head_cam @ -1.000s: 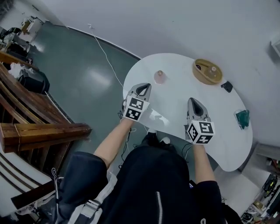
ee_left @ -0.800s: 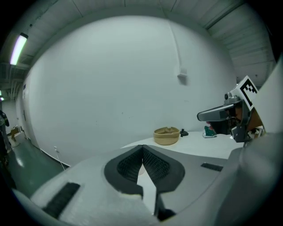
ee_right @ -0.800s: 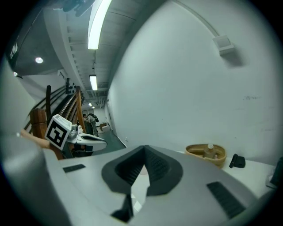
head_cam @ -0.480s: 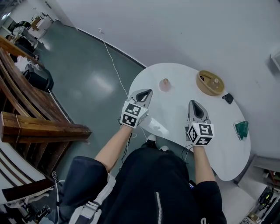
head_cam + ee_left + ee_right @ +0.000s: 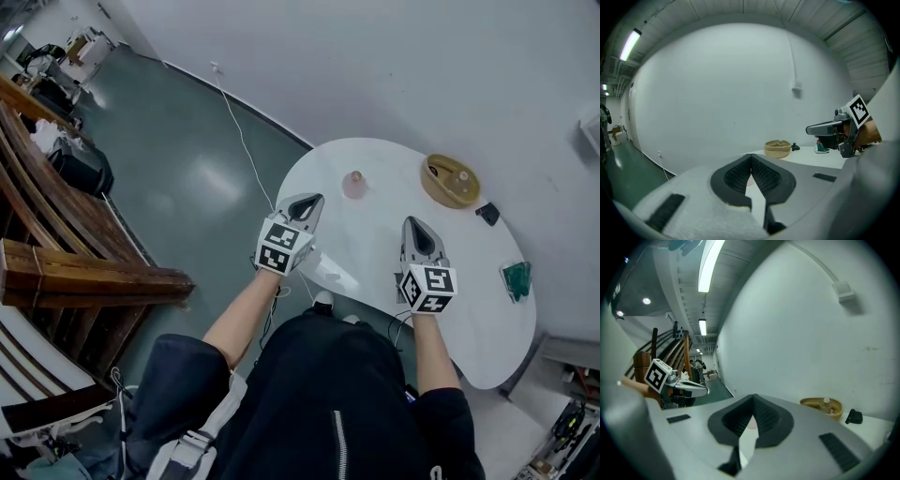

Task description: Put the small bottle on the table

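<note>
Table [image 5: 375,246] carried everything, with the basket [image 5: 433,191] toward its far right. The left tongs [image 5: 306,201] and right tongs [image 5: 417,226] hovered over the near edge, jaws pressed together and empty. The small bottle [image 5: 461,175] stood inside the basket (well apart from both). Reaching in with the jaws closed would likely topple it or drag the basket.
</note>
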{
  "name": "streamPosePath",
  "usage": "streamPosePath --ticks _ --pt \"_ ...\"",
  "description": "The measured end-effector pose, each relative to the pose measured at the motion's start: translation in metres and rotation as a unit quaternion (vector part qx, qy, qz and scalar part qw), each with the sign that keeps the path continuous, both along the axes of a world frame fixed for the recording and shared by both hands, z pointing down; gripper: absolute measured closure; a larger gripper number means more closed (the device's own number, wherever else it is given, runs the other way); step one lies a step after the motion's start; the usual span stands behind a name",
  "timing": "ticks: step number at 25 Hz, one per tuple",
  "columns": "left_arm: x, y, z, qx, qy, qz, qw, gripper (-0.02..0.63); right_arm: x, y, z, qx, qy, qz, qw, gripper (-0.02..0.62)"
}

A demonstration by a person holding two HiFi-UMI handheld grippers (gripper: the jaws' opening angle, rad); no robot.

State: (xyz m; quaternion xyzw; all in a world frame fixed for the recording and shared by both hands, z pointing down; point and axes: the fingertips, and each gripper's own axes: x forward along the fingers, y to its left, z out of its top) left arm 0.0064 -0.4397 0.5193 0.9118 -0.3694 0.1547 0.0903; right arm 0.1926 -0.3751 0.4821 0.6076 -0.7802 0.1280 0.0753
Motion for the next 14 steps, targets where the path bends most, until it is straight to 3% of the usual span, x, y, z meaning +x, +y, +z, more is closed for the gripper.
streamPosePath --ticks 14 --pt "0.0029 -0.0099 0.0037 -0.005 0.002 0.007 1.0000 0.600 -0.0004 -0.0068 0.0036 -0.006 0.000 0.004 1.000 0.595"
